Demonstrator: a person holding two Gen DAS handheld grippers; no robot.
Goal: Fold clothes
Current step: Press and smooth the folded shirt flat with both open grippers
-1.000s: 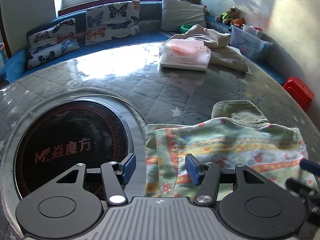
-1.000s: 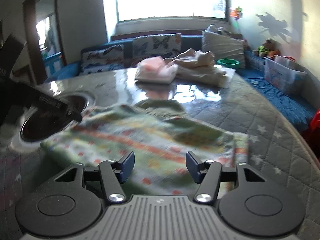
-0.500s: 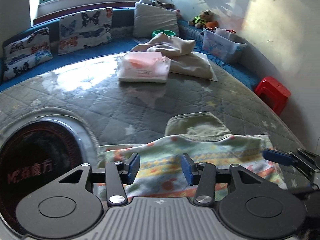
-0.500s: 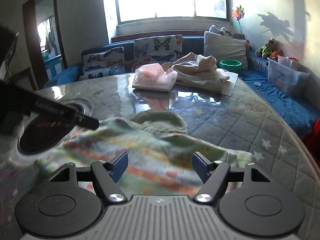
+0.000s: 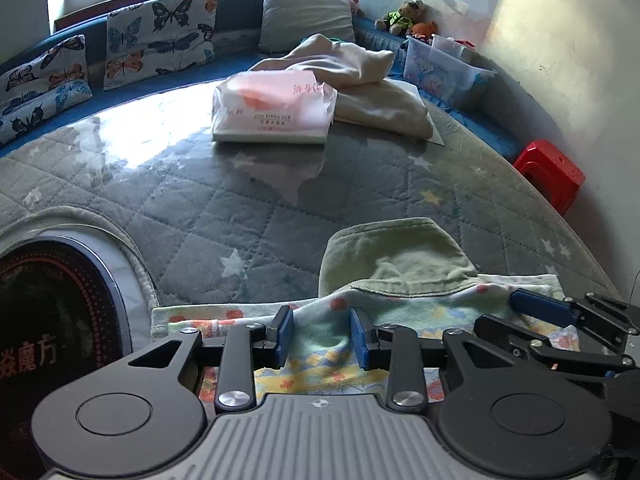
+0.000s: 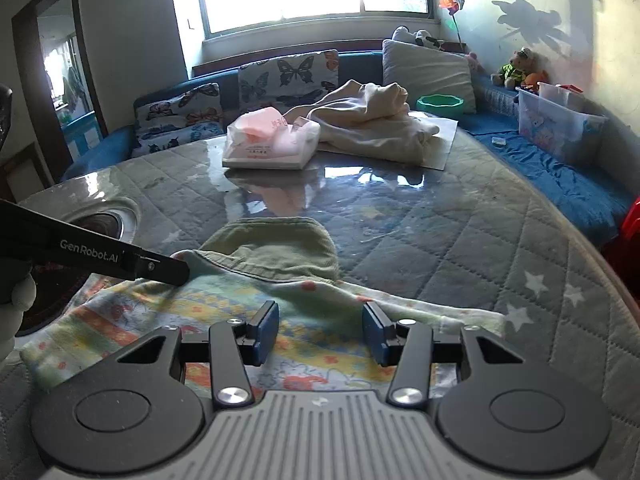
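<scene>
Cloth bunched between my left gripper (image 5: 321, 335)'s parted pads means I should close on the patterned garment (image 6: 320, 320), lying on the quilted table (image 6: 460, 232) under both tools, while my right gripper (image 6: 321, 334), also parted, takes the same hem, clear of the burner (image 5: 52, 320), with the tissue pack (image 5: 272, 108) well beyond.

Both wrist cams low, close, fwd over shared garment (image 5: 400, 276) (image 6: 276, 256).

Garment (image 6: 312, 320): pastel stripes of green, yellow and orange with red flowers; plain olive-green hood (image 6: 280, 248).
Tabletop (image 5: 280, 208): grey quilted diamonds with pale stars.
Cushions (image 5: 160, 36): white, printed with butterflies.
Stool (image 5: 548, 172): red.
Tongs pads (image 6: 266, 332): blue.
</scene>
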